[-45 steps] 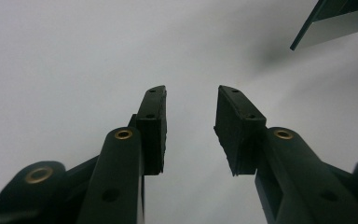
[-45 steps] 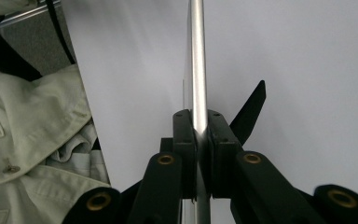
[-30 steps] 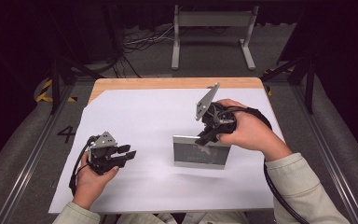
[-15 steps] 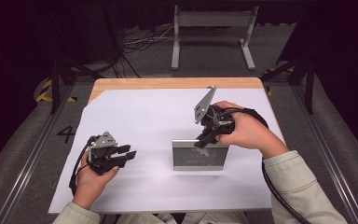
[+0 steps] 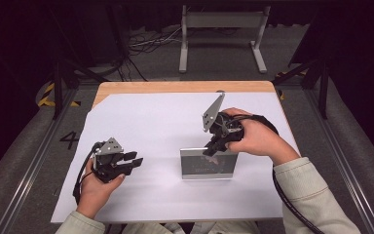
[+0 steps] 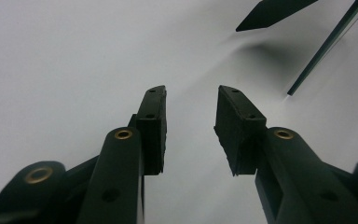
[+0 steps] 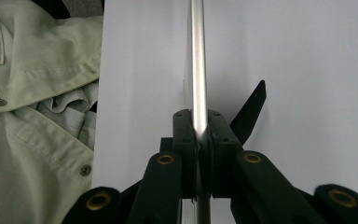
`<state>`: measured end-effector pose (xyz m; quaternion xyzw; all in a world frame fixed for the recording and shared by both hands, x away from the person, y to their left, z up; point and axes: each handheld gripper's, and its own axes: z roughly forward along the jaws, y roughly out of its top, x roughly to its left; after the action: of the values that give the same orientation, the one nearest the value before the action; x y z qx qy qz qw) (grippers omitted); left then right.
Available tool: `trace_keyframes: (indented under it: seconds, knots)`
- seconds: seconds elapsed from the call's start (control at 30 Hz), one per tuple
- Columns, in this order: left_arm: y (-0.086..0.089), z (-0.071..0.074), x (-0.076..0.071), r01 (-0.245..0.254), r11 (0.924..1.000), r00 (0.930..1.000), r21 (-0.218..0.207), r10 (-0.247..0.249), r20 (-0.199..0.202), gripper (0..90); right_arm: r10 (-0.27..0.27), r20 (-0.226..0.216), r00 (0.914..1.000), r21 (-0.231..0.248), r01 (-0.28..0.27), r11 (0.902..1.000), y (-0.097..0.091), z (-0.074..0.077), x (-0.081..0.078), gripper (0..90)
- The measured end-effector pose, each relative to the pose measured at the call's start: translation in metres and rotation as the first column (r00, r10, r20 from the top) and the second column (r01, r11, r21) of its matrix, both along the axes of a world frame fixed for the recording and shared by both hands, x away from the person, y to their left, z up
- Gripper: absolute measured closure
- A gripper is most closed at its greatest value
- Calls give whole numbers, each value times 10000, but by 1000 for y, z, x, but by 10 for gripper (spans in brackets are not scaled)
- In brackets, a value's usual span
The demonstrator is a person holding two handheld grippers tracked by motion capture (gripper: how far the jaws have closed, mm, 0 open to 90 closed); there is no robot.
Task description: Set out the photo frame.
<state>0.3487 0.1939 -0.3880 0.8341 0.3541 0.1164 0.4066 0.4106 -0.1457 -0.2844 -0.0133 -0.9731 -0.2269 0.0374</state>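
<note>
**Status of the work**

The picture frame [image 5: 208,165] stands upright on the white-covered worktop [image 5: 151,117], right of centre and near the person's edge. The right hand-held gripper [image 5: 213,148] comes down on it from above.

**Change over the last second**

- Compared with one second ago, the frame and the right hand sit slightly closer to the person. Between half a second ago and now there is almost no further shift.
- The left hand-held gripper [image 5: 132,161] has not moved. It lies low over the worktop at the left, well apart from the frame.

**Gripper state**

- Right: the jaws are closed almost fully on the frame's thin silver top edge [image 7: 197,70], pads pressed on both faces. The black back prop [image 7: 249,112] juts out on one side behind the frame.
- Left [image 6: 191,100]: the jaws stand partly open with only bare white worktop between the pads; it holds nothing.

**Meaning for the task**

Judged from this, the repositioning stroke is over or paused. The frame appears set on its lower edge while remaining clamped. The likely next step is to check that the prop bears on the worktop before letting go; a release with the prop unsupported could let the frame tip backward.
</note>
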Motion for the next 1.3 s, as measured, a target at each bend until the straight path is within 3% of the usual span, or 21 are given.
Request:
trace_keyframes:
  seconds: [0.2, 0.6, 0.7, 0.8, 1.0, 1.13, 1.23, 1.3]
  knots:
    - [0, 0, 0, -23, 10000, 10000, -18, 23, -25, 640, 177, 131, 9998, -28, -176, 9998, -1, -3, 3, 843]
    - [-2, -1, 0, -30, 10000, 10000, -18, 30, -63, 640, -350, 213, 9992, 16, 350, 9994, -8, -7, 9, 823]
    - [-2, -1, 0, -30, 10000, 10000, -16, 30, -65, 640, -423, 536, 9977, 73, 420, 9991, -8, -7, 9, 789]
    - [-2, -1, 0, -25, 10000, 10000, -4, 25, -68, 640, -600, 589, 9965, 158, 592, 9981, -9, -8, 10, 753]
    - [-2, -1, 1, 36, 10000, 10000, 1, -36, -57, 639, -1017, 824, 9914, 724, 959, 9928, -11, -8, 12, 611]
    - [-3, -1, 1, 82, 10000, 9999, -30, -82, -78, 637, -1836, 721, 9804, 1696, 1693, 9709, -15, -7, 11, 409]
    - [-3, -1, 2, 95, 10000, 9999, -22, -95, -94, 636, -2176, 922, 9717, 2143, 1941, 9573, -20, -3, 9, 359]
    - [-2, -1, 1, 46, 10000, 9999, -52, -47, -92, 634, -2249, 1101, 9681, 2294, 1954, 9535, -22, 0, 7, 347]
